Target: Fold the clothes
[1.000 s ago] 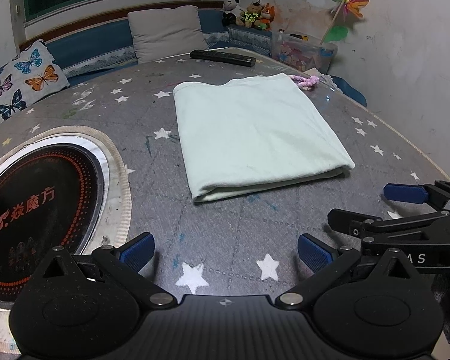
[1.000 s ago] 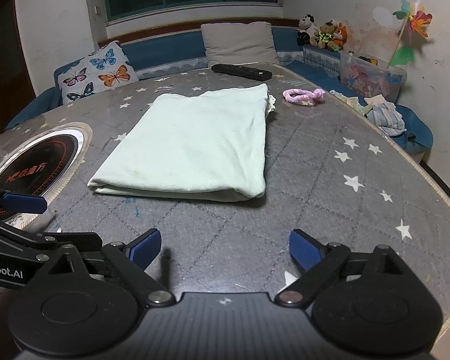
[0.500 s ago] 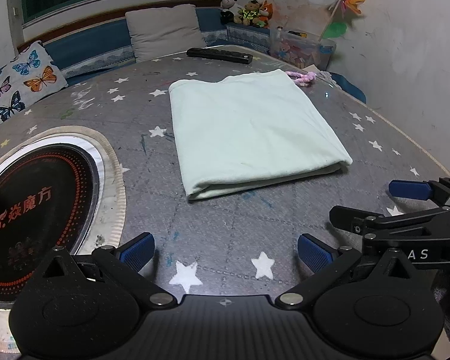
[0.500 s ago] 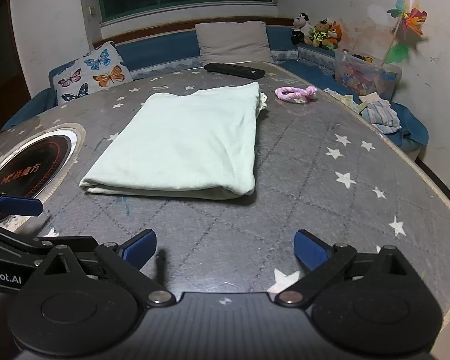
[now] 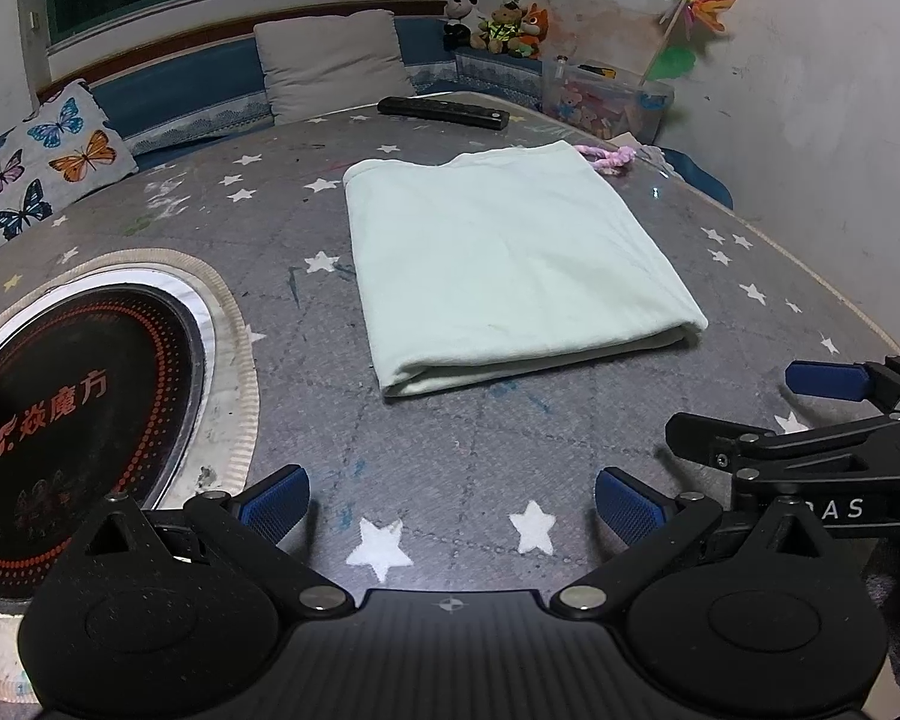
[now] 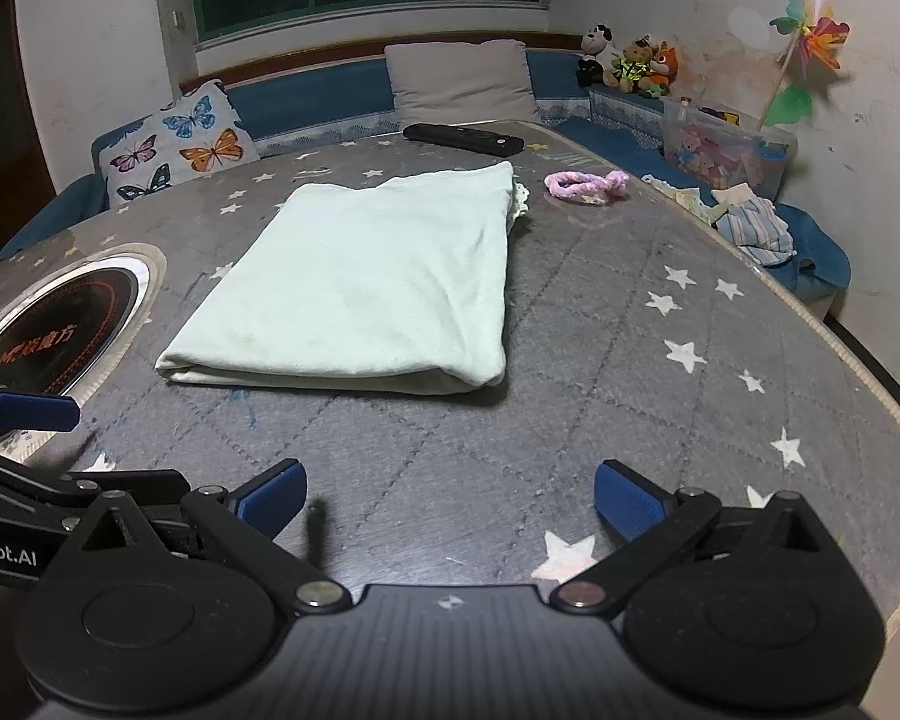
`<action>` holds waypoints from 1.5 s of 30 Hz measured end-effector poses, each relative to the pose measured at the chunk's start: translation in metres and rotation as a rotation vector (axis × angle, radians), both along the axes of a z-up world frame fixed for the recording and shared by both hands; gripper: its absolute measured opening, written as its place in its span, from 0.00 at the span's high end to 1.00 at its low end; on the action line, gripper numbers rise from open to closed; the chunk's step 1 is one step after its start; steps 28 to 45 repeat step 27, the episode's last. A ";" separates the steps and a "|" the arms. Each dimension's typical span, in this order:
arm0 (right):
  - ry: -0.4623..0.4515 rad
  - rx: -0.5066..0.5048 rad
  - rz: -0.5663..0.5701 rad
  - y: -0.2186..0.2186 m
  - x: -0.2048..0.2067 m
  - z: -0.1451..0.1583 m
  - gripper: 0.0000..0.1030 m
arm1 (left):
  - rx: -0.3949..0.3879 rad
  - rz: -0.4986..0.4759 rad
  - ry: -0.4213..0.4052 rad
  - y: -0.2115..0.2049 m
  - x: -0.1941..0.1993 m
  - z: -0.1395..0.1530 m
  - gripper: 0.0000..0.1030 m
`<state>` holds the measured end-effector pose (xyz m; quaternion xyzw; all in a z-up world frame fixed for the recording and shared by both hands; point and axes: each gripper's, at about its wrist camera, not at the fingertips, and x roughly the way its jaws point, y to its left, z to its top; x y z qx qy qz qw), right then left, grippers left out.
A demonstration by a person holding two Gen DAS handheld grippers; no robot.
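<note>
Fingers (image 6: pixel 270 495) of both grippers spread, clear of folded cloth (image 6: pixel 360 282)

One folded cloth (image 5: pixel 510 264), two cushions (image 6: pixel 462 81), perhaps three plush toys (image 6: pixel 627 66).

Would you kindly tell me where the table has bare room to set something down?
Bare: right of the folded cloth out to the table edge, and between cloth and claws. Crowded: the far end, with remote and pink tie.
</note>
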<state>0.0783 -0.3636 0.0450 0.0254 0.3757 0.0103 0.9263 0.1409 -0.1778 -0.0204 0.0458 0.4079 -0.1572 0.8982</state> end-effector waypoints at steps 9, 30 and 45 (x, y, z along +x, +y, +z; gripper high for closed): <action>-0.005 -0.005 0.000 0.002 -0.001 0.004 0.00 | 0.002 -0.002 0.000 0.002 -0.002 0.000 0.00; -0.008 -0.007 0.000 0.003 -0.001 0.006 0.00 | 0.001 -0.005 -0.009 0.003 -0.003 0.002 0.00; -0.008 -0.007 0.000 0.003 -0.001 0.006 0.00 | 0.001 -0.005 -0.009 0.003 -0.003 0.002 0.00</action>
